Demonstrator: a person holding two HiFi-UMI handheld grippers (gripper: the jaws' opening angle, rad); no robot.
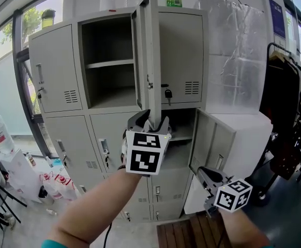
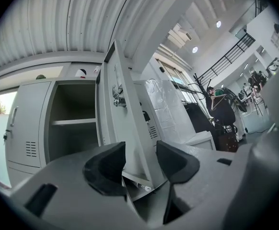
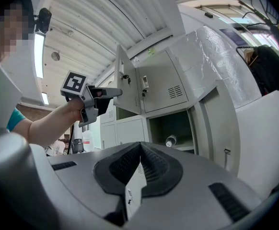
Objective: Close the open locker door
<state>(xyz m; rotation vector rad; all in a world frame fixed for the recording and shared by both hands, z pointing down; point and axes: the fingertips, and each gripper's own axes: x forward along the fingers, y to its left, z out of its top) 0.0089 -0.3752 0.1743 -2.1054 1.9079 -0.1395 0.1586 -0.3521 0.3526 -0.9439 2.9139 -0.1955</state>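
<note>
Between the left tongs (image 2: 140,159), the open locker door (image 2: 125,114) sits clamped.

Head view faces the lockers (image 1: 55,68); both gripper views share them, apparently from below.

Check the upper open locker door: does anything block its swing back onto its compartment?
Nothing visible does. The upper locker door has the left tongs around its lower edge, and nothing sticks out of its compartment past the frame. The lower open door hangs below that sweep.
</note>
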